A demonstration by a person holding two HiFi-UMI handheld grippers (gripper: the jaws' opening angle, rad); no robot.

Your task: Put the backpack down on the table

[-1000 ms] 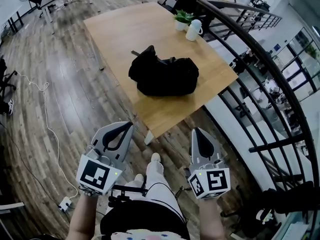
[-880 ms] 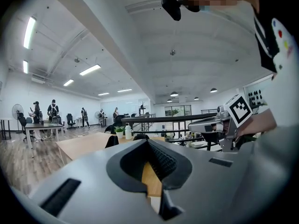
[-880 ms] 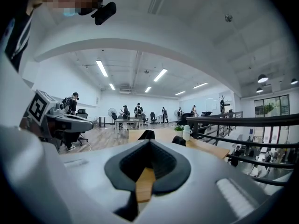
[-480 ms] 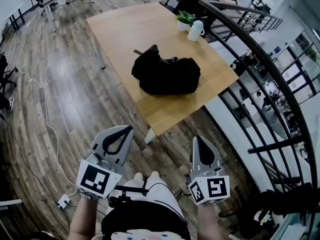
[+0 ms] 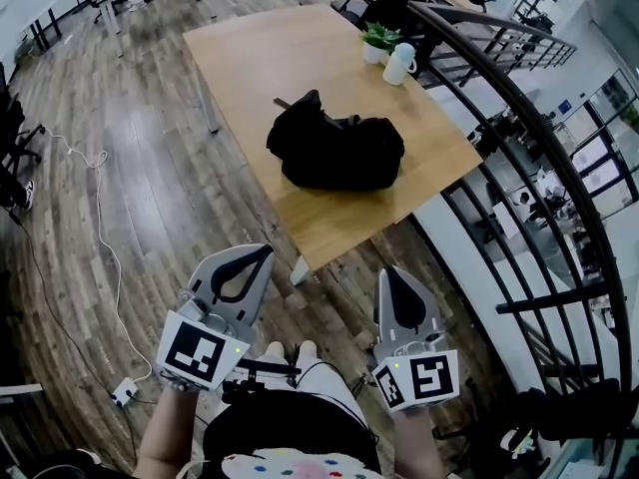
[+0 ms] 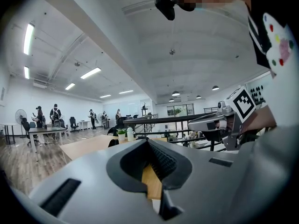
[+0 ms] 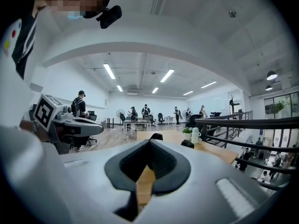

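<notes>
The black backpack lies slumped on the light wooden table, toward its near right corner, and nothing touches it. Both grippers hang well short of the table, over the wooden floor in front of the person's body. My left gripper is shut and holds nothing. My right gripper is also shut and holds nothing. In the left gripper view the left gripper's jaws meet, with table top showing past them. The right gripper view shows the right gripper the same way, and a dark tip of the backpack shows above its jaws.
A potted plant and a white jug stand at the table's far right edge. A black railing runs along the right, with a drop beyond it. A white cable and power strip lie on the floor at left. People stand far off.
The person's forward foot has drawn back level with the other. The backpack has not moved, and both grippers stay shut in about the same place.
</notes>
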